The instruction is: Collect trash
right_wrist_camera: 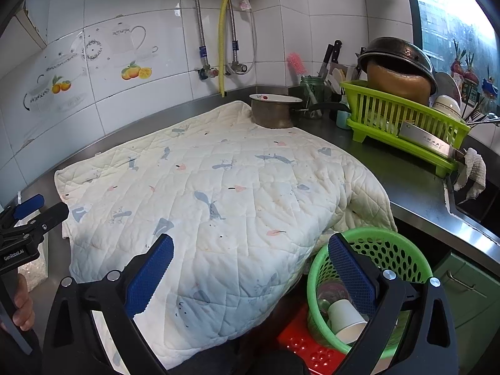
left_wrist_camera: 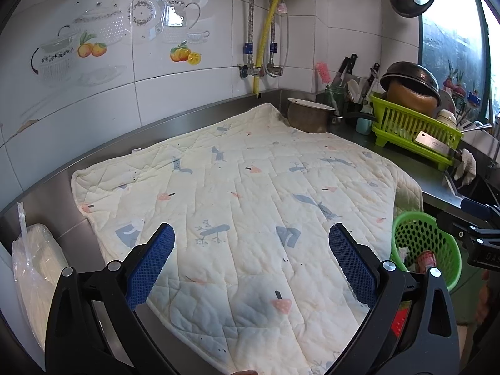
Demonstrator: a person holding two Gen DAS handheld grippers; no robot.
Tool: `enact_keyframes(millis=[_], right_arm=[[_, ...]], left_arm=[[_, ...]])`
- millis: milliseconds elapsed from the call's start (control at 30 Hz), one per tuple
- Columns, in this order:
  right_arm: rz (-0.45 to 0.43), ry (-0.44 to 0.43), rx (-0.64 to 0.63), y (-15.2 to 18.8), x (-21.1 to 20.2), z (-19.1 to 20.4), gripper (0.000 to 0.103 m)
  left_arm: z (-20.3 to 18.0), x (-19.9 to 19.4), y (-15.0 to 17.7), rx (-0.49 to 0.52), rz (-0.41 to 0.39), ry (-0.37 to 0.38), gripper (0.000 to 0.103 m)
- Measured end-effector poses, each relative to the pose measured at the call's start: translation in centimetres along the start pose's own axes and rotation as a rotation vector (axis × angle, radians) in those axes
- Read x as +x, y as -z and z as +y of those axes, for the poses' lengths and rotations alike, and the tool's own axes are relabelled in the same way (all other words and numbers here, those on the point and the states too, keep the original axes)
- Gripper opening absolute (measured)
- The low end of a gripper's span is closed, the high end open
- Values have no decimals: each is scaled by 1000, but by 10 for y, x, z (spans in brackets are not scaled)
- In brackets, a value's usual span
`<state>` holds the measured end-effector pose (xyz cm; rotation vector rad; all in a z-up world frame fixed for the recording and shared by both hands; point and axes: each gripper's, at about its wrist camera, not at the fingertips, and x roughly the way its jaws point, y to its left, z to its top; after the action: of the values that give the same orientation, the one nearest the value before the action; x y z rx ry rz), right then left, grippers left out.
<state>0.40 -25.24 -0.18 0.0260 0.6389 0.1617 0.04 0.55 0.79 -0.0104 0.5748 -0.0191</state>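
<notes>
A green perforated trash basket [right_wrist_camera: 390, 250] stands below the counter's front right corner; it also shows in the left wrist view [left_wrist_camera: 422, 237]. Inside lie a white paper cup [right_wrist_camera: 347, 320] and a clear plastic bottle [right_wrist_camera: 328, 293]; a red-patterned wrapper [left_wrist_camera: 426, 261] shows in the left wrist view. My left gripper [left_wrist_camera: 251, 242] is open and empty above the quilted cream mat [left_wrist_camera: 243, 187]. My right gripper [right_wrist_camera: 251, 251] is open and empty, its right finger over the basket's rim, the left over the mat [right_wrist_camera: 218, 187].
A metal pot [right_wrist_camera: 275, 111] sits on the mat's far corner. A green dish rack [right_wrist_camera: 403, 122] with a wok, bowls and a cleaver stands at the right, beside a sink [right_wrist_camera: 475, 197]. A plastic bag [left_wrist_camera: 34, 272] lies at the left. A red stool [right_wrist_camera: 306, 347] stands under the basket.
</notes>
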Motion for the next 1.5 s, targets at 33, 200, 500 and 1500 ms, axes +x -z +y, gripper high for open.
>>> enact_keyframes(millis=[33, 200, 500, 1500], right_arm=[[-1, -2, 1, 0, 0, 0, 96], [-1, -4, 1, 0, 0, 0, 96], [-2, -3, -1, 1, 0, 0, 96], [-3, -9, -1, 2, 1, 1, 96]], left_arm=[[1, 0, 0, -1, 0, -1, 98], [1, 0, 0, -1, 0, -3, 98], [2, 0, 0, -3, 0, -4, 98], [1, -2, -1, -6, -6, -3, 98]])
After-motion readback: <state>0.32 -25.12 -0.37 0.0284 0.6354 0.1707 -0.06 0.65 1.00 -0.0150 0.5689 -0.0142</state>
